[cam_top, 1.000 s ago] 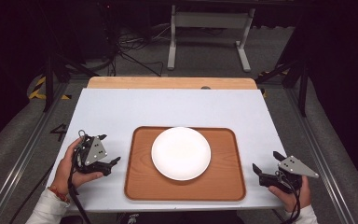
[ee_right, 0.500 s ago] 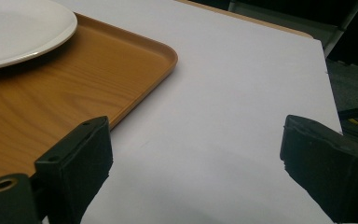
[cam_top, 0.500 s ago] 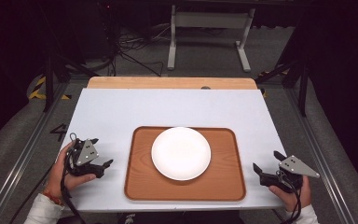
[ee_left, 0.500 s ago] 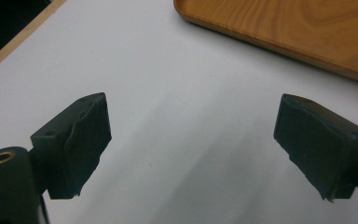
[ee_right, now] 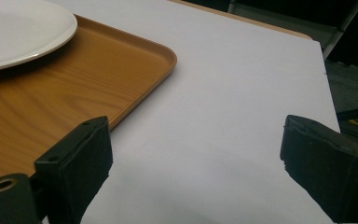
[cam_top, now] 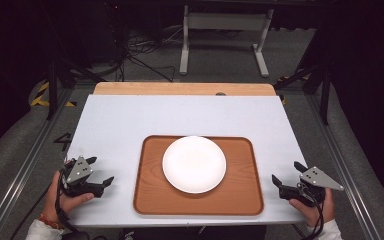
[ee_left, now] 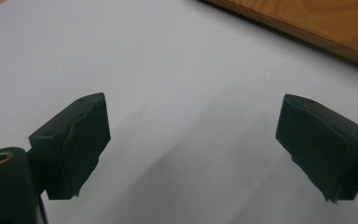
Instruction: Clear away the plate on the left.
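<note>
A brown wooden tray lies at the front middle of the white table, and a bare white plate rests in its centre. My left gripper sits low at the table's front left corner, left of the tray, jaws open and nothing between them. In the left gripper view the left gripper spans bare table, with the tray's edge at the top right. My right gripper rests open at the front right, beside the tray. The right gripper view has the right gripper over the table, with the tray and plate at left.
The white table has a wooden strip along its far edge. Beyond it stand a metal frame and cables on a dark floor. Rails run along both sides of the table.
My left gripper has moved back toward the front left corner, away from the tray, and sits lower. The right gripper has stayed put.
</note>
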Action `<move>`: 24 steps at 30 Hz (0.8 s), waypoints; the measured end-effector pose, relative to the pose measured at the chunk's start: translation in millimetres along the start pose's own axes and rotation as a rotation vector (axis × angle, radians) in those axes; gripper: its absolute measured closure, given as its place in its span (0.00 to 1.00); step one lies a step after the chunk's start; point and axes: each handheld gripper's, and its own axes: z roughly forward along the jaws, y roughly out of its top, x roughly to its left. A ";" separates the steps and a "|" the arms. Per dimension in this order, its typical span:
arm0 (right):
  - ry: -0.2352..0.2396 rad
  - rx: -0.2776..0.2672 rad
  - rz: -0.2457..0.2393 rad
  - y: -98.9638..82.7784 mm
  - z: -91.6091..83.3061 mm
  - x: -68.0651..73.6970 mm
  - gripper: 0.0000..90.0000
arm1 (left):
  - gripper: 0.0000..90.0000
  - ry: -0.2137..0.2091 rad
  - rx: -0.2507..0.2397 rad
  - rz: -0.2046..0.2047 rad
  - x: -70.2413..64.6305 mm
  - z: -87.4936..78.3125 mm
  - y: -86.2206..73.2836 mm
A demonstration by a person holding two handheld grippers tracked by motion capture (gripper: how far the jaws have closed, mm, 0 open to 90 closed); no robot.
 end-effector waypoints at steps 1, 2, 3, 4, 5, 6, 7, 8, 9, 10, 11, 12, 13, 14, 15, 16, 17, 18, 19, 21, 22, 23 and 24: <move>0.000 -0.001 0.000 0.1 -0.1 0.1 0.11 | 0.12 -0.014 -0.013 -0.024 0.4 -3.8 -0.8; 0.001 -0.003 0.001 0.2 -0.3 0.1 0.11 | 0.12 -0.019 -0.024 -0.032 0.2 -5.3 -1.1; 0.002 -0.004 0.000 0.3 -0.5 0.1 0.11 | 0.12 -0.007 -0.034 -0.026 -0.6 -7.3 -1.1; 0.001 -0.004 -0.001 0.4 -0.8 0.2 0.11 | 0.12 0.005 -0.041 -0.023 -1.7 -9.2 -0.5; -0.001 -0.003 -0.001 0.5 -1.1 0.3 0.11 | 0.12 0.006 -0.047 -0.024 -2.0 -10.6 0.2; 0.000 -0.003 0.001 0.5 -1.2 0.4 0.11 | 0.12 0.001 -0.058 -0.029 -2.6 -11.0 0.8; 0.002 -0.004 -0.002 0.6 -1.3 0.7 0.11 | 0.12 0.005 -0.060 -0.026 -3.4 -11.6 1.4; 0.003 -0.005 -0.003 0.7 -1.5 1.2 0.11 | 0.12 0.004 -0.065 -0.024 -4.3 -12.2 1.9; 0.004 -0.006 -0.004 1.0 -1.5 1.6 0.11 | 0.12 0.005 -0.068 -0.024 -4.6 -12.7 2.2; 0.002 -0.005 -0.005 1.3 -1.6 2.0 0.11 | 0.12 0.008 -0.070 -0.020 -4.9 -13.0 2.8; 0.002 -0.005 -0.005 1.3 -1.6 2.0 0.11 | 0.12 0.008 -0.070 -0.020 -4.9 -13.0 2.8; 0.002 -0.005 -0.008 1.6 -1.6 2.4 0.11 | 0.12 0.007 -0.076 -0.014 -5.1 -13.4 3.1; 0.003 -0.005 -0.015 2.6 -1.2 3.6 0.11 | 0.12 0.004 -0.076 -0.012 -5.3 -13.8 3.3; 0.001 -0.004 -0.017 3.0 -1.2 4.2 0.11 | 0.12 0.005 -0.076 -0.013 -5.7 -14.0 3.2; 0.001 -0.004 -0.017 3.0 -1.2 4.2 0.11 | 0.12 0.008 -0.078 -0.008 -6.2 -14.7 3.2; 0.004 0.001 -0.021 3.6 -0.8 6.1 0.11 | 0.12 0.007 -0.081 -0.007 -6.5 -15.3 3.1; 0.005 0.004 -0.024 3.6 -0.5 6.9 0.11 | 0.12 0.009 -0.087 -0.007 -6.8 -16.4 3.1; 0.005 0.004 -0.024 3.6 -0.5 6.9 0.11 | 0.12 0.009 -0.087 -0.007 -6.8 -16.4 3.1; 0.005 0.007 -0.027 3.7 -0.6 7.3 0.11 | 0.12 0.008 -0.091 -0.008 -6.9 -17.1 3.2; 0.006 0.006 -0.027 3.9 -0.6 8.1 0.11 | 0.12 0.012 -0.099 -0.001 -7.6 -19.0 4.4; 0.006 0.005 -0.028 3.9 -0.5 7.8 0.11 | 0.12 0.013 -0.101 0.002 -7.8 -19.8 5.0; 0.006 0.005 -0.028 3.9 -0.5 7.8 0.11 | 0.12 0.013 -0.101 0.002 -7.8 -19.8 5.0; 0.007 0.005 -0.025 3.6 0.1 7.1 0.11 | 0.12 0.014 -0.104 0.002 -8.1 -20.2 5.6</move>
